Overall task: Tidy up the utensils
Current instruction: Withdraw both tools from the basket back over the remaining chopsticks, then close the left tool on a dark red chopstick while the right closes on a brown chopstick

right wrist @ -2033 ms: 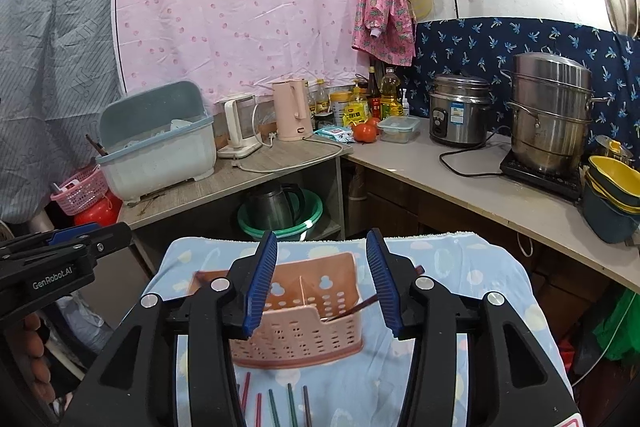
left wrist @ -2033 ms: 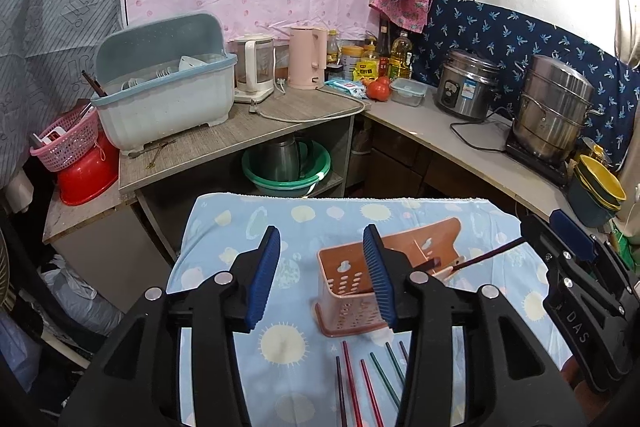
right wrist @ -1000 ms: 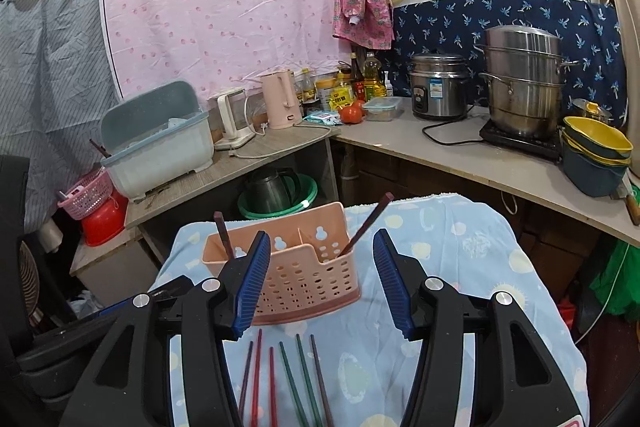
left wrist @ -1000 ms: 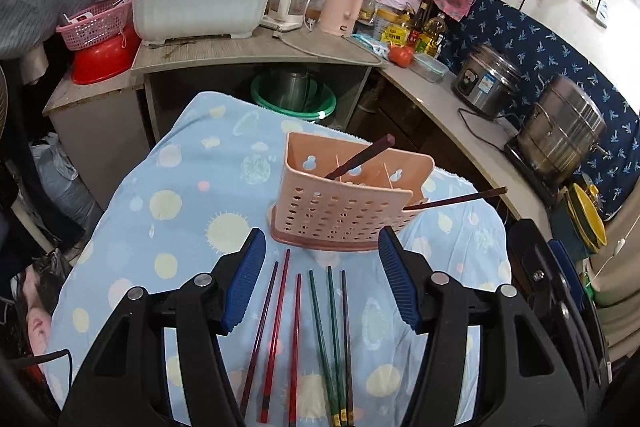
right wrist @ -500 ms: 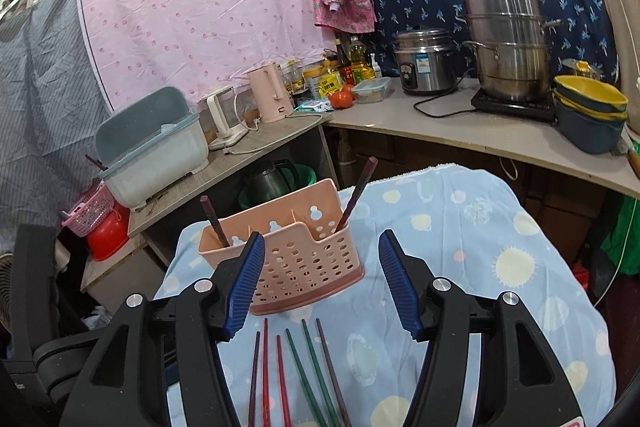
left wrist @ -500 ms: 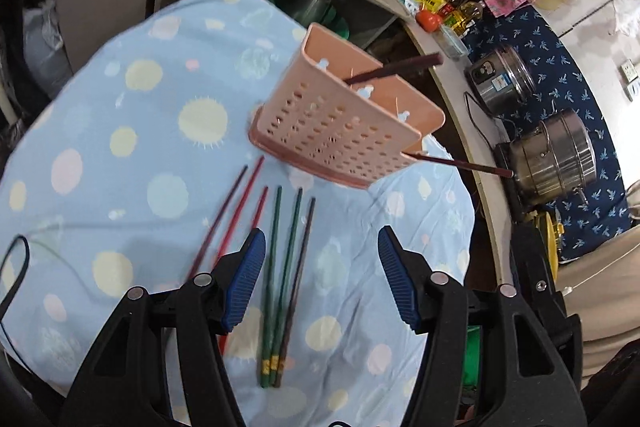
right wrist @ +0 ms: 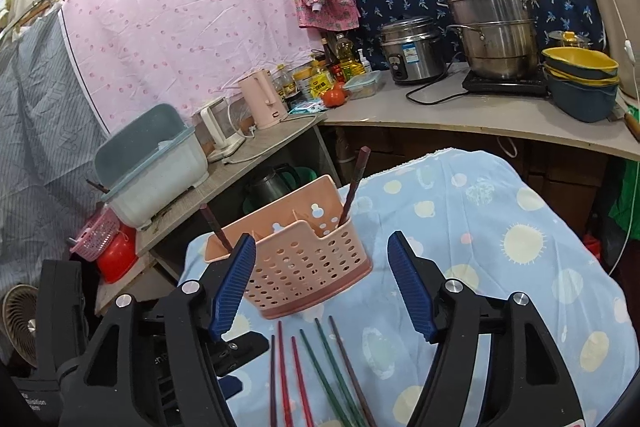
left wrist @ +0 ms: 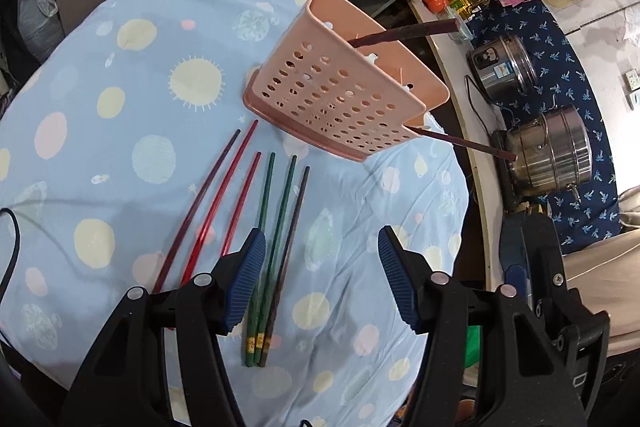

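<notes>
A: Start at the left gripper (left wrist: 318, 281). Its blue pads stand partly apart with nothing between them, tilted down over the near ends of the chopsticks. The left pad sits above the green pair (left wrist: 266, 247), not touching that I can see.

B: And the right gripper (right wrist: 322, 287)?

A: Its jaws are opening, empty as well, pointed at the pink basket (right wrist: 304, 259) from the front.

B: So the left one makes the next pick. How should it go?

A: I'd choose one stick at the edge of the row, probably the dark brown chopstick (left wrist: 286, 255) lying just beside the green pair. Centre it between the pads, come down near its thick end, and close without catching its neighbour. The sticks lie close together on soft cloth, so a shallow grip could drag two.

B: What's left on the table?

A: Six sticks lie side by side on the blue spotted cloth (left wrist: 120, 131): a dark maroon one, two red chopsticks (left wrist: 224, 203), the two green, then the brown. The basket stands upright just beyond their tips, perforated, divided into compartments, with one dark chopstick (right wrist: 354, 187) leaning out at each end.
</notes>
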